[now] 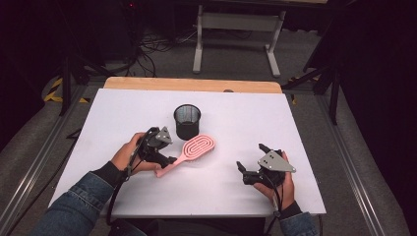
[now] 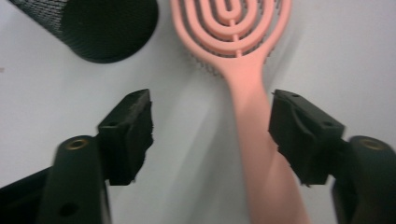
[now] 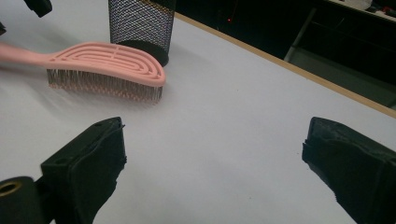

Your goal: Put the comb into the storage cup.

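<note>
— Two items on the white table [image 1: 123,113], then?

— Two. Item one: pink plastic hairbrush [image 1: 192,149] with a looped, vented oval head, lying bristles down. Its handle runs between the jaws of the left gripper [image 1: 167,160], nearer the right-hand jaw in the left gripper view; whether it touches that jaw cannot be told.

— Clamped?

— No. Left gripper jaws stand well apart, pads not pressing the handle.

— Item two?

— Black wire-mesh cylindrical cup [image 1: 187,121], upright, just beyond the brush head and ahead of the left gripper, to the left of its jaws in its own view.

— And the other tool?

— Right gripper [image 1: 251,164]: jaws wide, bare tabletop between them, nothing held. Hairbrush and cup lie well apart from it, ahead and to its left.
</note>
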`<state>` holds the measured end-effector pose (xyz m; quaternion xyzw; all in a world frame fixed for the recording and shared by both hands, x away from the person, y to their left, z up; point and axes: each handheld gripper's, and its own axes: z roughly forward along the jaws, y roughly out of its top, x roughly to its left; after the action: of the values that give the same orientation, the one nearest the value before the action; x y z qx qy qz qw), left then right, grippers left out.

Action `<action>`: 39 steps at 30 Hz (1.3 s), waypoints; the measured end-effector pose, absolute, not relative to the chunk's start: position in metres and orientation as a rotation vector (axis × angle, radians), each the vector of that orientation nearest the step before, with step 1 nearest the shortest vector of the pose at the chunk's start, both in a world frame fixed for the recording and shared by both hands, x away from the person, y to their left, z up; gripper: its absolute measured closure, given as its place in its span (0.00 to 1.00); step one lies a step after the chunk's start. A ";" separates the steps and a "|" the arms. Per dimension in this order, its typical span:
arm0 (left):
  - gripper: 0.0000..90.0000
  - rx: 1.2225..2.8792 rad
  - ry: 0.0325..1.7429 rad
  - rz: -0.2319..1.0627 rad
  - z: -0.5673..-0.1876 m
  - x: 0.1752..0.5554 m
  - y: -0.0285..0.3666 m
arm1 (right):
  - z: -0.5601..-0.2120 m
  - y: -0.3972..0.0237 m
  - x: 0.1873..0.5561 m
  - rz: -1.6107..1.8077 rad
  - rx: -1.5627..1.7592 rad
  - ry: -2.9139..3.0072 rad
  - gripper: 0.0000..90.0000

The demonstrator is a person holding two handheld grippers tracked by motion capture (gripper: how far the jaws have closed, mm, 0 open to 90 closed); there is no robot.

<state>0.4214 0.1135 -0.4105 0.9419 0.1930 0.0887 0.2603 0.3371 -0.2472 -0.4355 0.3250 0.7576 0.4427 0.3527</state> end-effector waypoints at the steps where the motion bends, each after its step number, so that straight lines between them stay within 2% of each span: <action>1: 0.26 2.562 0.543 0.240 -0.411 0.422 0.110 | -0.436 -0.247 0.337 1.143 0.844 1.962 0.07; 3: 0.17 2.587 0.564 0.241 -0.414 0.423 0.104 | -0.436 -0.248 0.337 1.146 0.847 1.958 0.07; 8: 0.14 2.619 0.591 0.233 -0.423 0.426 0.093 | -0.436 -0.248 0.338 1.146 0.850 1.957 0.07; 14: 0.14 2.666 0.613 0.184 -0.434 0.432 0.085 | -0.436 -0.248 0.338 1.142 0.851 1.968 0.07; 18: 0.17 2.683 0.613 0.152 -0.439 0.437 0.083 | -0.437 -0.248 0.338 1.142 0.847 1.971 0.07; 22: 0.26 2.674 0.605 0.111 -0.438 0.440 0.083 | -0.437 -0.248 0.338 1.140 0.842 1.977 0.07; 27: 0.51 2.681 0.579 0.100 -0.434 0.438 0.080 | -0.438 -0.247 0.339 1.132 0.839 1.990 0.07; 28: 0.51 2.685 0.556 0.108 -0.433 0.438 0.080 | -0.438 -0.247 0.339 1.132 0.839 1.990 0.07; 29: 0.63 2.681 0.543 0.104 -0.433 0.436 0.079 | -0.438 -0.247 0.339 1.134 0.838 1.992 0.07; 32: 0.74 2.674 0.552 0.102 -0.433 0.434 0.079 | -0.438 -0.247 0.339 1.137 0.837 1.993 0.07; 39: 0.78 2.659 0.536 0.137 -0.434 0.431 0.081 | -0.438 -0.247 0.339 1.135 0.838 1.996 0.07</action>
<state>0.4309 0.0812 -0.4337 0.9569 0.1929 0.0495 0.2114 0.3387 -0.2467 -0.4380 0.3221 0.7675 0.4363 0.3418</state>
